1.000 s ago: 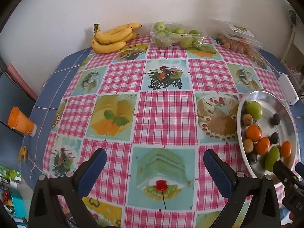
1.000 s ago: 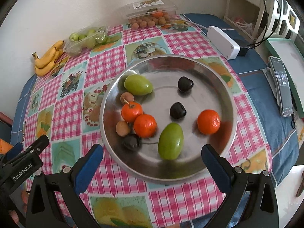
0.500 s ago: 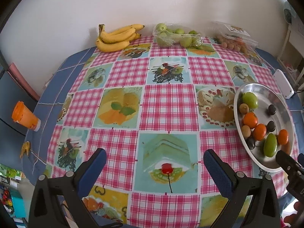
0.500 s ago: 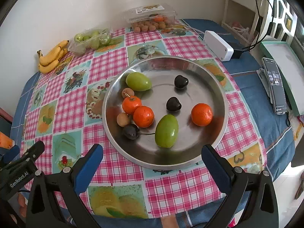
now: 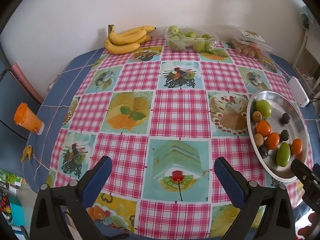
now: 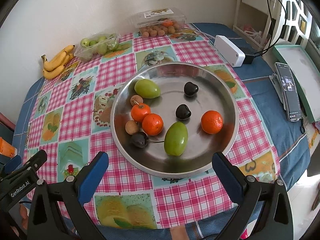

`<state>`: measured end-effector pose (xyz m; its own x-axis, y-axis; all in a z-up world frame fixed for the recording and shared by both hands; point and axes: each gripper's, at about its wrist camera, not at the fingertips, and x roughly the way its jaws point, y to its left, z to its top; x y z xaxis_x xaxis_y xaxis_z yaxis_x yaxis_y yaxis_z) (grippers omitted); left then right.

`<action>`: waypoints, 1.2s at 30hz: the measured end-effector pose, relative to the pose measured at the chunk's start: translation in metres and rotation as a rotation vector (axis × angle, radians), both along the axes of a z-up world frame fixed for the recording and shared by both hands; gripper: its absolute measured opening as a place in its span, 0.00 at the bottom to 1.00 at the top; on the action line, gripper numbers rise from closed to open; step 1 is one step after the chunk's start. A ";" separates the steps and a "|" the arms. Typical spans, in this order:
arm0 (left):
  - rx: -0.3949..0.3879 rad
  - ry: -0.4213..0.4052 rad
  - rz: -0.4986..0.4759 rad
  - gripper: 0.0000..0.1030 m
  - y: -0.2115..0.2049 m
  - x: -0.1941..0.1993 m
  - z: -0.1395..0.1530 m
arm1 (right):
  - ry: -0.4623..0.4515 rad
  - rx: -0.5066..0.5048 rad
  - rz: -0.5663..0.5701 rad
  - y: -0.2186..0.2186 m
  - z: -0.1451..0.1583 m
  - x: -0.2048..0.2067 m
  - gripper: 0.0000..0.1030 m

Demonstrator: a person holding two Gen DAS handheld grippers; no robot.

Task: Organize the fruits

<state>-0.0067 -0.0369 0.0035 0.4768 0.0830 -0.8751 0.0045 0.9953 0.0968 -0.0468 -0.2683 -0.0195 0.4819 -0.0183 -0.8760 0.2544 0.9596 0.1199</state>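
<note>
Both the right gripper (image 6: 160, 172) and left gripper (image 5: 163, 177) hover spread and empty, the steel tray (image 6: 200, 76) just ahead of the right jaws already gathering mixed fruits, while bananas (image 5: 128, 38) and bagged green fruit (image 5: 190, 39) line the wall far beyond the left jaws.

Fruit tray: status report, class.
Both grippers open, empty. Tray holds mixed fruit. Bananas by wall. Nothing blocking.
</note>
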 end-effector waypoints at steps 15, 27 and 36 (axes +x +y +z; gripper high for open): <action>0.006 0.022 0.013 1.00 0.002 0.003 -0.004 | 0.015 0.008 -0.007 -0.002 -0.003 0.001 1.00; 0.006 0.030 0.023 1.00 0.005 0.005 -0.005 | 0.016 0.008 -0.007 -0.002 -0.003 0.002 1.00; 0.010 0.038 0.026 1.00 0.007 0.005 -0.007 | 0.026 0.008 0.001 0.000 -0.006 0.002 1.00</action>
